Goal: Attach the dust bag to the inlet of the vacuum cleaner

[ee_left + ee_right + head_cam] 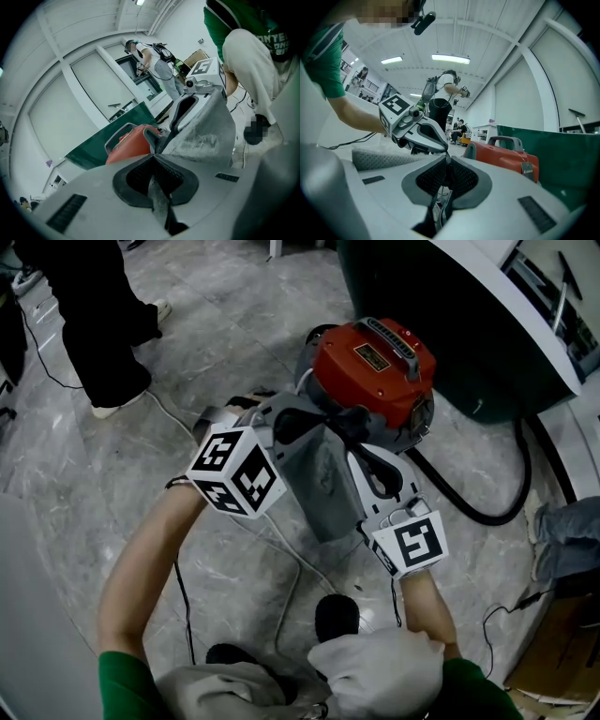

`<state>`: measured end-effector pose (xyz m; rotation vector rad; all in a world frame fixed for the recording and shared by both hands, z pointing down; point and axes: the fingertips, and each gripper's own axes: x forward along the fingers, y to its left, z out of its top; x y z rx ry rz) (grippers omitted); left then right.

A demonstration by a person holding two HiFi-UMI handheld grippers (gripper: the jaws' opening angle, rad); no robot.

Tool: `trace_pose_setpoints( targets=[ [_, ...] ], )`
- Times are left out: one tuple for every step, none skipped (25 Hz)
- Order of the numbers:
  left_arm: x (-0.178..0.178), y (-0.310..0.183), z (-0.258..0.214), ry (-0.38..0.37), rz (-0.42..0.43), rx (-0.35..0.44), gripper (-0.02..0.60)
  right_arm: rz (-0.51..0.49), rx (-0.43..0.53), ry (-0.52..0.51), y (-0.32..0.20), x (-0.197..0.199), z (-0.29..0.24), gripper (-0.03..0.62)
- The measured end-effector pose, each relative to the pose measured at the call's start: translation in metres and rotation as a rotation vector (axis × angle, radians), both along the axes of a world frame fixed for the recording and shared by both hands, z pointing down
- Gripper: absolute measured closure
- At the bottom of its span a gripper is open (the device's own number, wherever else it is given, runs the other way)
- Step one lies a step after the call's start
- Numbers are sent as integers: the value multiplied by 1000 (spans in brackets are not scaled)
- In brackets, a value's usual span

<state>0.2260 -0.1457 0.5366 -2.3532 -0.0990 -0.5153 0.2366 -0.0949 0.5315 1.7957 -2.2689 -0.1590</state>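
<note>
I hold the limp grey fabric dust bag (319, 486) just beside the red drum vacuum cleaner (373, 367), left gripper (152, 157) and right gripper (447, 161) both clamped on its top edge; judged light, floppy, best gripped there.

Both bare forearms reach up from the bottom of the head view, left arm (150, 554) at lower left, right arm (428, 601) right of centre, and left gripper (153, 165) and right gripper (447, 164) converge mid-frame, each with jaws pinched on the bag (319, 484).
</note>
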Motion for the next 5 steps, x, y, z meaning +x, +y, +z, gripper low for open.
trace_pose_setpoints(
  targets=[
    [1,0,0,2,-1,-1,580,2,3,5,0,1,0,562],
    [2,0,1,2,-1,-2,580,4,6,12,0,1,0,562],
    [2,-1,1,3,-1,-2,580,7,9,20,-1,1,0,560],
    [3,-1,1,4,-2,-2,580,8,12,27,-1,2,0,559],
    [4,-2,1,5,-3,-1,580,10,16,35,-2,2,0,559]
  ],
)
